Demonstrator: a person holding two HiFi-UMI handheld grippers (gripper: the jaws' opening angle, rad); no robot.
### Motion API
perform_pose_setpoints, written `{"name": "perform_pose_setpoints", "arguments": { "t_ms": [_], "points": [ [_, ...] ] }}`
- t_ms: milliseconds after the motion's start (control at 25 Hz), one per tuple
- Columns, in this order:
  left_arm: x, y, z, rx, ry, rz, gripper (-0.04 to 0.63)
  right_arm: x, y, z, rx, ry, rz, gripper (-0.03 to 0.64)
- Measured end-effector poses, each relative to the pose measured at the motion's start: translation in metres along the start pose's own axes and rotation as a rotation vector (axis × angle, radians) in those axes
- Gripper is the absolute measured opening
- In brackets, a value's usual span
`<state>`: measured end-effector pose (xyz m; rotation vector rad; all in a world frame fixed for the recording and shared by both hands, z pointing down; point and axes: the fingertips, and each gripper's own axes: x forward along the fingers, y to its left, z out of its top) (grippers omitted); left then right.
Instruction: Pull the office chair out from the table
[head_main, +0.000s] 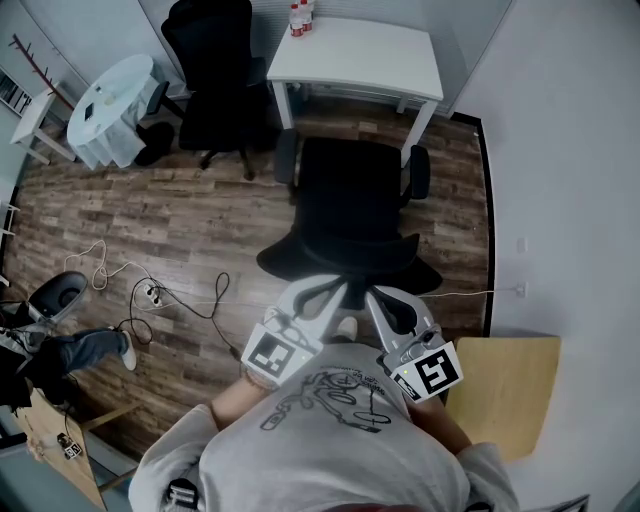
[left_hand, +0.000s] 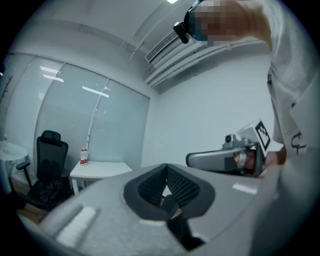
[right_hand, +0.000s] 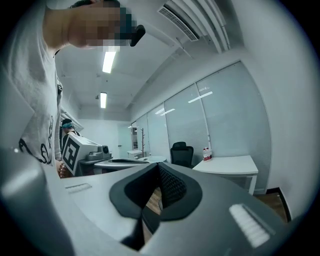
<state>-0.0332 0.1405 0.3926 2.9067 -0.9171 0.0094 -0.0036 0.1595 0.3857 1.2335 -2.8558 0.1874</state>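
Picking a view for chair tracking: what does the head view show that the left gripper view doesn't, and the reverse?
Head view only: the office chair, standing in front of the white table, and the cables on the floor.
Left gripper view only: the ceiling air vent and the glass wall.
Both: the white table with the bottles on it, the second black chair beside it, and the right gripper.
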Motion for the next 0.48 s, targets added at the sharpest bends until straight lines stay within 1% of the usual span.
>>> {"name": "perform_pose_setpoints", "arguments": {
  "t_ms": [480],
  "points": [
    [0.0036,0.0019,-0.0001,-0.006,0.004,-0.001,0.003,0.0016,-0.0064,0.0035,0.001,0.002,-0.009,0.006]
  ]
}}
